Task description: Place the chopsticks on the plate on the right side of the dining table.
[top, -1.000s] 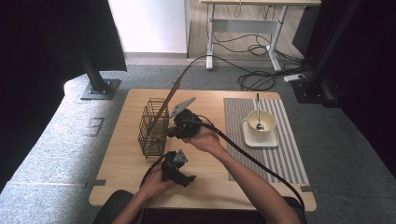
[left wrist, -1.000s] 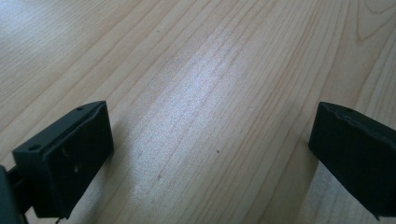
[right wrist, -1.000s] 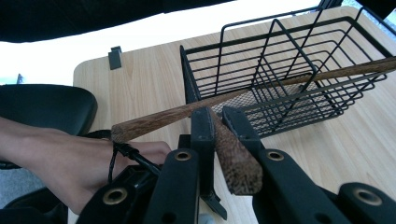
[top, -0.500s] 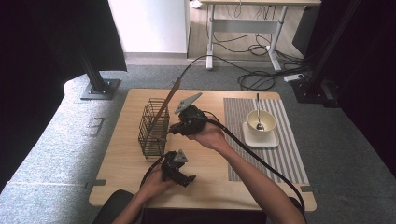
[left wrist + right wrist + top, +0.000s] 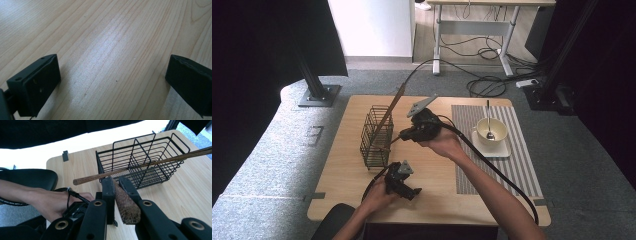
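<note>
Right gripper [image 5: 117,187]: jaws pinched tight on a wooden utensil [image 5: 126,206], its broad dark end clamped between the pads.
Second stick [image 5: 150,163]: a long wooden stick crosses just beyond the jaw tips; whether it belongs to the clamped piece cannot be told.
Long axis: in the high view the stick [image 5: 393,107] slants up and far-right from the wire basket [image 5: 374,135].
Basket: black wire, divided into compartments, left of the right gripper [image 5: 412,132] and just beside it.
Left gripper [image 5: 404,182]: jaws spread wide over bare table [image 5: 107,50], nothing between them.
Nearer hand: the right one, judged best placed to steer the utensil into the basket.
</note>
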The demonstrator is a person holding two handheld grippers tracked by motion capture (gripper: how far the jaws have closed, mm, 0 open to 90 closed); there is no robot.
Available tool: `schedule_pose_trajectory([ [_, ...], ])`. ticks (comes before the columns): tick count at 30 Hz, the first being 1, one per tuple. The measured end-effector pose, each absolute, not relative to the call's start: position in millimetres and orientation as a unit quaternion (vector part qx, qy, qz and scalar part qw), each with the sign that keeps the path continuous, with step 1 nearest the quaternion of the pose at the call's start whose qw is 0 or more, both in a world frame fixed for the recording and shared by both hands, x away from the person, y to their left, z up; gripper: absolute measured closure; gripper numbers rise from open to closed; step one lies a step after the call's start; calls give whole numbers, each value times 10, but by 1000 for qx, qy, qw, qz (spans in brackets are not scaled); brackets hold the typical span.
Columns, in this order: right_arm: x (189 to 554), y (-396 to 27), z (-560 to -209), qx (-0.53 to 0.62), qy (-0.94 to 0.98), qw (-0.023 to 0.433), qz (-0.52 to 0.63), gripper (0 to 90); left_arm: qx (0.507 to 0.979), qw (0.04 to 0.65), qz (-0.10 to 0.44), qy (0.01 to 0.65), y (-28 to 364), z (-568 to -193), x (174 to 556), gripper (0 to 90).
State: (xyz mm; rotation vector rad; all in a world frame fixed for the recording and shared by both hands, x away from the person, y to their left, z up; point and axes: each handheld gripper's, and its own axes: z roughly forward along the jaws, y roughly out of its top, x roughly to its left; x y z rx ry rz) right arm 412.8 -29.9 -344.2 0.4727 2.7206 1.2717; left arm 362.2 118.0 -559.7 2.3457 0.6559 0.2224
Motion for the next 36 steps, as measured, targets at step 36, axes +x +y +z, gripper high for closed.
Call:
schedule_pose_trajectory([
  [36,3965,-1080,-2999,194,865,81,456,826,900,341,87,257,1168,-5598,3622,0],
])
